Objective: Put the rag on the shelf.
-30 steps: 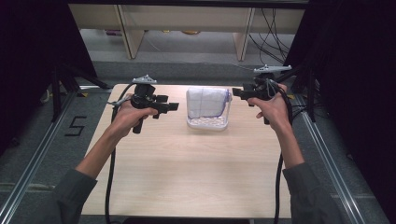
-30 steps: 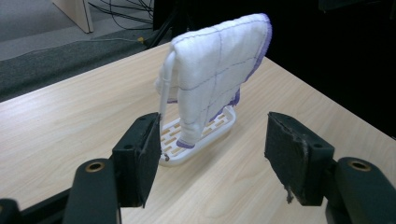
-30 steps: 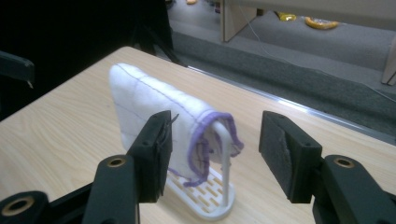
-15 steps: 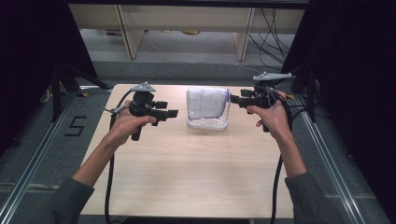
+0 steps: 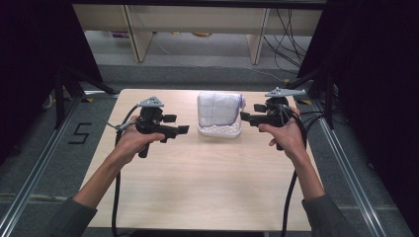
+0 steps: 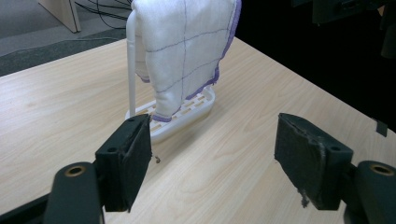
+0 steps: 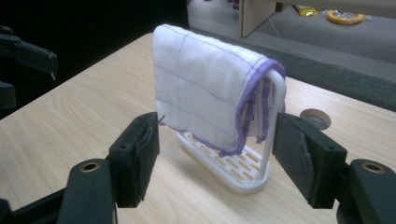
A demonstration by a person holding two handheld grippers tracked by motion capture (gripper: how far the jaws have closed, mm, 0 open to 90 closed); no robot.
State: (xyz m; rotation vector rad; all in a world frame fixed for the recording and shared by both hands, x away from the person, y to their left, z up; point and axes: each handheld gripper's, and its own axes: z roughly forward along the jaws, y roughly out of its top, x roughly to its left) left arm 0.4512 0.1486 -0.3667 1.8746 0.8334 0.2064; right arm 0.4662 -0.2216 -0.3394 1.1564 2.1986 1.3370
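High view: white cloth with purple edging draped over a white rack standing on the worktop, toward the far edge, midway across. Left hand-held gripper held just left of the rack, jaws pointing at it, not touching. Right hand-held gripper level with the cloth on the rack's right, tips close to the cloth's edge, contact not certain from here. Judged as the approach step: both tools closing in on the draped cloth from opposite sides, nothing grasped yet.

Left gripper view: jaws spread wide, nothing between the pads. Cloth hanging ahead over the rack's upright loop, its lower hem reaching down to the slotted base. Rack still a little way off beyond the jaw tips. Hem on this side hangs as a folded, purple-stitched corner.

Right gripper view: jaws also wide apart and empty, pads flanking the rack in the line of sight but short of it. Cloth folded over the top bar, purple edge bunched at the end of the rack nearer the right-hand jaw.

Next move, as a judgement: advance one gripper until a hanging edge of the cloth sits between its pads, pinch only fabric and not the rack's bar, then lift upward along the loop so the light rack stays put; second gripper likely needed to steady the base or take the other side of the cloth.
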